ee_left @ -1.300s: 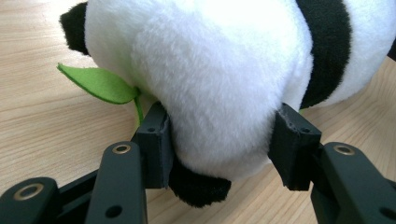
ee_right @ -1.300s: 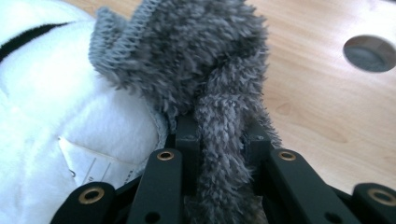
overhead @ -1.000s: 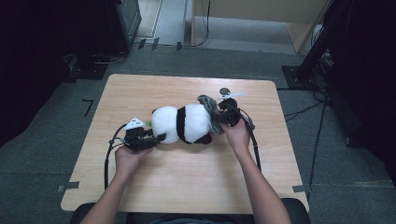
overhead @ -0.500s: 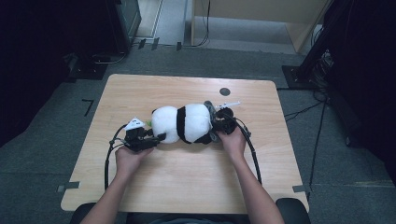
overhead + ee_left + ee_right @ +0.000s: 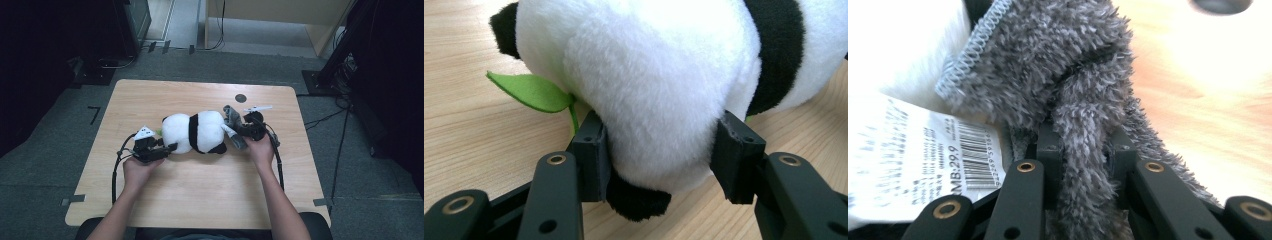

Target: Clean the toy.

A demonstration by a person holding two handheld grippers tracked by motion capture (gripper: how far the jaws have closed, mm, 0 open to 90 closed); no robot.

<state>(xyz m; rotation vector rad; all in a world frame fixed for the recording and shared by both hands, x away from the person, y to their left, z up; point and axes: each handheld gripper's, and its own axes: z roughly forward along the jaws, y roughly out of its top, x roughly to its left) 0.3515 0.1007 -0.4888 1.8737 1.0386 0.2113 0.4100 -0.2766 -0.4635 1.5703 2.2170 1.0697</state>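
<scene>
Grey carpet surrounds a light wooden bench (image 5: 200, 200) that fills the middle of the high view, and on it, just above centre, lies a black-and-white panda plush (image 5: 195, 131) on its side. At its left end the left gripper (image 5: 170, 148) has its jaws pressed into the white fur, squeezing a bulge of the plush (image 5: 659, 90) between the two black pads, with a black paw just under them and a green felt leaf (image 5: 531, 92) sticking out at the left of that gripper's view. At the plush's right end the right gripper (image 5: 239, 131) is clamped narrowly on a strip of grey fleece cloth (image 5: 1083, 165), which rises between its jaws; a white printed tag (image 5: 908, 165) with a barcode lies at the lower left of that view. Compared with a second ago, the right hand (image 5: 261, 148) has come down and in towards the plush, so the grey cloth (image 5: 231, 116) now lies lower and closer against the panda's right side, while the left hand (image 5: 136, 170) has kept its place. A small dark round mark (image 5: 241, 98) sits on the bench towards the upper right. Beyond the bench, the top of the frame shows dark equipment at the upper left, a pale wooden cabinet at the upper right, and cables trailing across the floor at the right.
</scene>
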